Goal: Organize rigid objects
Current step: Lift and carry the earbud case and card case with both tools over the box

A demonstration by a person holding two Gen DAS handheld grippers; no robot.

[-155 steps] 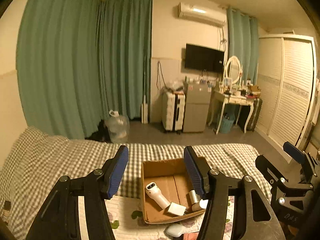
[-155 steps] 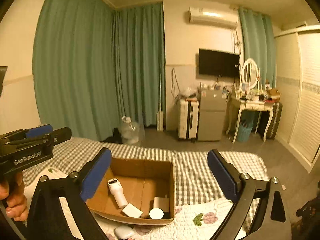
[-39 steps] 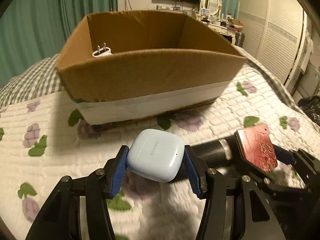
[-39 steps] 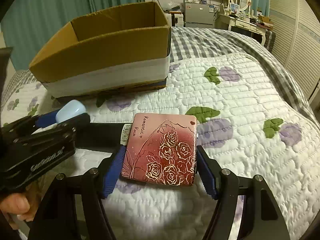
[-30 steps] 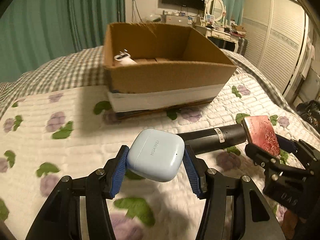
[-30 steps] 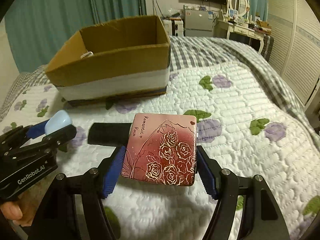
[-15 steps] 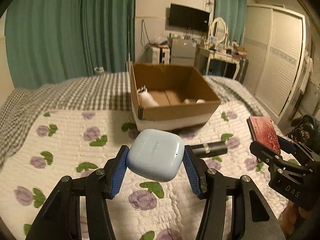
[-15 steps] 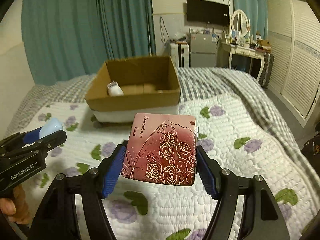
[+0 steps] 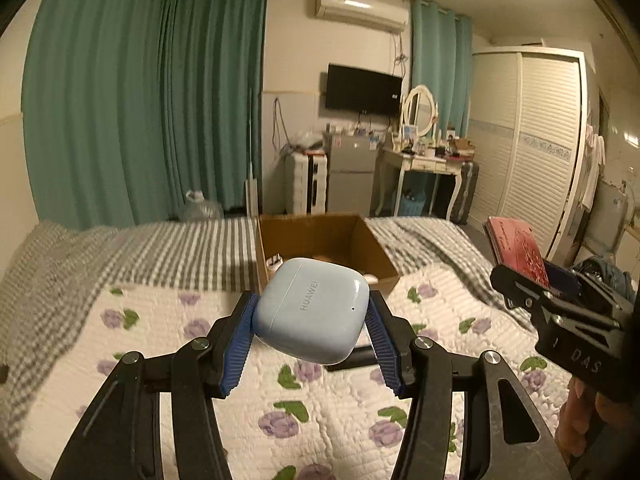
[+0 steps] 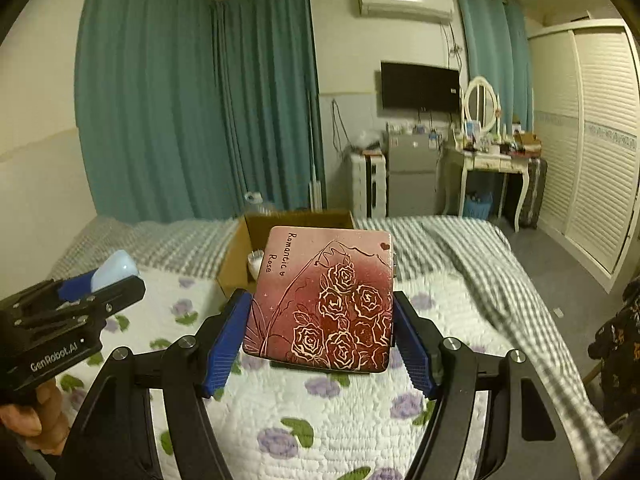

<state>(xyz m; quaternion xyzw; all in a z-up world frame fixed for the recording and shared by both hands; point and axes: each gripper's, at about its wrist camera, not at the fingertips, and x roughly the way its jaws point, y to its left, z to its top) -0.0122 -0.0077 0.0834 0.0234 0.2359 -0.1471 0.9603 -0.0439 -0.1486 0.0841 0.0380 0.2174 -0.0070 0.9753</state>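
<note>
My left gripper (image 9: 314,340) is shut on a pale blue earbud case (image 9: 312,310) and holds it high above the bed. My right gripper (image 10: 320,334) is shut on a flat red case with gold roses (image 10: 326,300), also held in the air. An open cardboard box (image 9: 382,252) sits on the bed beyond both, with a white item (image 9: 275,261) at its left inner wall; it also shows in the right wrist view (image 10: 236,256). The right gripper with the red case (image 9: 516,252) shows at right in the left wrist view. The left gripper with the blue case (image 10: 114,270) shows at left in the right wrist view.
A black cylinder (image 9: 352,358) lies on the flowered white quilt (image 9: 160,340) under the earbud case. A checked grey blanket (image 9: 160,252) covers the far bed. Beyond stand green curtains, a small fridge (image 9: 350,178), a dressing table (image 9: 424,168) and a wardrobe (image 9: 532,152).
Both grippers have risen and drawn back from the box with their objects held. The box now looks smaller and lower, and more of the room shows.
</note>
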